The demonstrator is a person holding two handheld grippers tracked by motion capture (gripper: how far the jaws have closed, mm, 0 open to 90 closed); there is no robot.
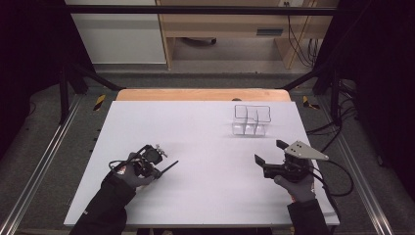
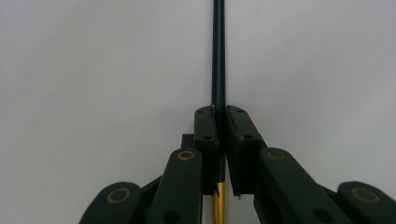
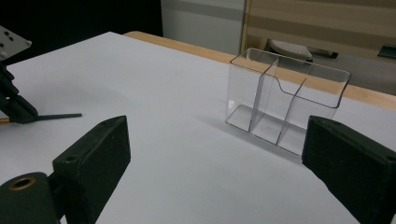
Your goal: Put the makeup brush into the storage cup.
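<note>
The left gripper [image 2: 222,140] pinches a dark pencil [image 2: 218,56] lengthwise, while the right gripper [image 1: 269,152], jaws spread, faces the clear organizer [image 3: 285,100].

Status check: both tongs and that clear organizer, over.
Left tongs shut on dark pencil. Right tongs open, empty, facing clear divided organizer. Organizer upright, empty, far right of white table. Nothing between.

The right claw [image 3: 215,172] is seen spread wide at the bottom of the frame, above a white tabletop [image 3: 154,98]. A clear plastic compartmented box [image 3: 285,100] is seen right of centre.
</note>
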